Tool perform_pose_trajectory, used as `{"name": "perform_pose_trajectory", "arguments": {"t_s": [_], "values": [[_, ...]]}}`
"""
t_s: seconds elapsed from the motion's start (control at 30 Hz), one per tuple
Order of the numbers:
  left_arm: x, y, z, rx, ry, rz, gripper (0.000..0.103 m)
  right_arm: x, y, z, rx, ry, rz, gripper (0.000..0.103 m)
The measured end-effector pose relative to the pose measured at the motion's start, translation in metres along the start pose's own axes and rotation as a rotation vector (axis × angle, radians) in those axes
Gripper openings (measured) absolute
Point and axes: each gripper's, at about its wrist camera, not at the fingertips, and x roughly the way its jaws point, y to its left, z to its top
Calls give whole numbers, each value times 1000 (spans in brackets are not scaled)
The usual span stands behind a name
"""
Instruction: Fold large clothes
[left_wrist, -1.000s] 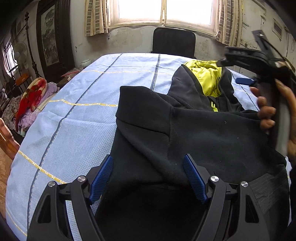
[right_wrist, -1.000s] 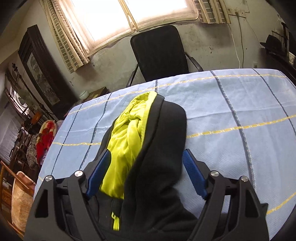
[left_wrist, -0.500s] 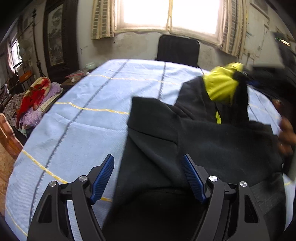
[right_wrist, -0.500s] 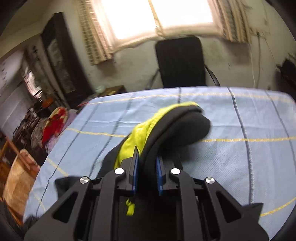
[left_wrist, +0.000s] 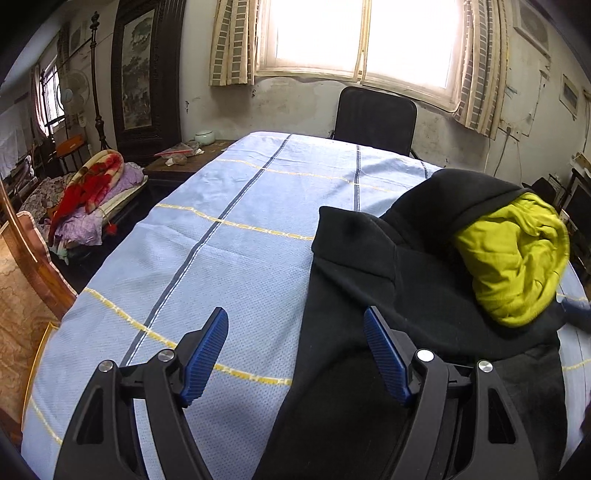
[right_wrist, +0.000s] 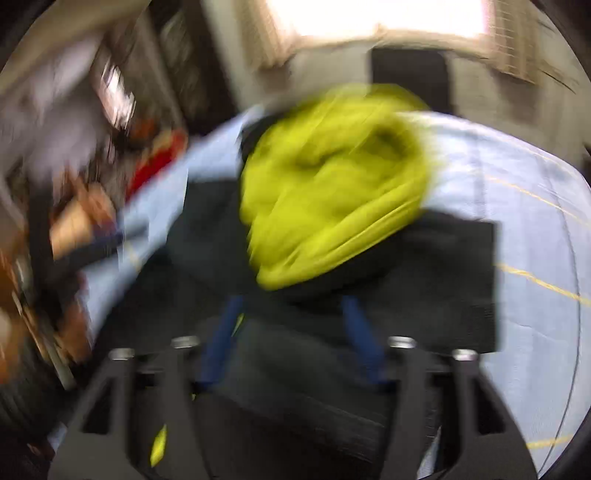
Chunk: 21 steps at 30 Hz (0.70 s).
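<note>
1. Left wrist view: the black hooded jacket (left_wrist: 388, 280) lies on the right half of the blue checked tablecloth (left_wrist: 229, 258), its body already doubled into a rough block. The hood, with its yellow-green lining (left_wrist: 513, 258) showing, is flipped back onto the top of the block.
2. The left gripper (left_wrist: 297, 354) hovers over the jacket's left edge with its jaws wide. Its right pad is over black cloth, its left pad over bare tablecloth, and nothing is pinched.
3. Right wrist view: this picture is heavily blurred. The right gripper (right_wrist: 291, 332) has its jaws opening, the blue pads apart over black fabric just below the hood, with no cloth pressed between them as far as the blur allows.
4. Handling, as a judgement: the jacket looks like thick fleece, soft and floppy, fairly heavy for a garment and not slippery. It will sag and drag if lifted from 1 point, and the puffy hood will spring open unless pressed flat.
5. Where to take hold: pinch through doubled layers at a folded edge or corner, 1 gripper to each side, so the block moves as 1 piece. The left edge under the left gripper looks a fair spot.
6. A black chair (left_wrist: 376, 118) stands beyond the table's far end, clear of the work.
</note>
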Motion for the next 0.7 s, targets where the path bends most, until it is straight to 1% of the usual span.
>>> {"name": "perform_pose_trajectory", "arguments": {"t_s": [0.03, 0.07, 0.1, 0.13, 0.2, 0.23, 0.27, 0.3, 0.33, 0.37, 0.4, 0.47, 0.53, 0.57, 0.63, 0.67, 0.7], "values": [[-1, -1, 0, 2, -4, 0, 76, -8, -12, 10, 60, -63, -42, 93], [-2, -1, 0, 6, -9, 0, 76, -9, -22, 19, 108, -97, -62, 94], [-2, -2, 0, 9, -11, 0, 76, -6, -32, 29, 157, -107, -50, 94], [-1, -2, 0, 12, -11, 0, 76, 3, -45, 42, 221, -100, -5, 94], [2, -5, -2, 25, -6, 4, 76, 26, -57, 56, 286, -51, 48, 94], [3, -6, -2, 29, -4, 7, 76, 43, -61, 60, 311, -16, 26, 93], [4, -6, -2, 29, -1, 5, 76, 53, -60, 61, 323, -4, 11, 84], [5, -6, -2, 28, 2, -1, 76, 61, -59, 59, 330, 7, 21, 72], [4, -5, -2, 27, 3, -6, 76, 70, -57, 58, 340, 26, 71, 35], [3, -5, -2, 26, 0, -10, 76, 72, -53, 58, 347, 24, 82, 28], [1, -4, -1, 27, -3, -13, 76, 70, -47, 59, 334, 5, 64, 27], [-4, -2, 1, 26, -14, -26, 76, 54, -12, 64, 185, -56, -11, 23], [-11, 1, 5, 20, -29, -37, 76, 33, 30, 67, 8, -116, -65, 22], [-14, 2, 6, 16, -33, -42, 76, 23, 48, 68, -69, -140, -79, 22], [-21, 7, 9, 9, -40, -57, 76, 3, 93, 53, -260, -170, -109, 22], [-26, 11, 11, 2, -43, -64, 76, -1, 120, 37, -389, -154, -122, 22], [-29, 14, 12, -4, -44, -70, 76, -1, 130, 22, -456, -138, -131, 23]]}}
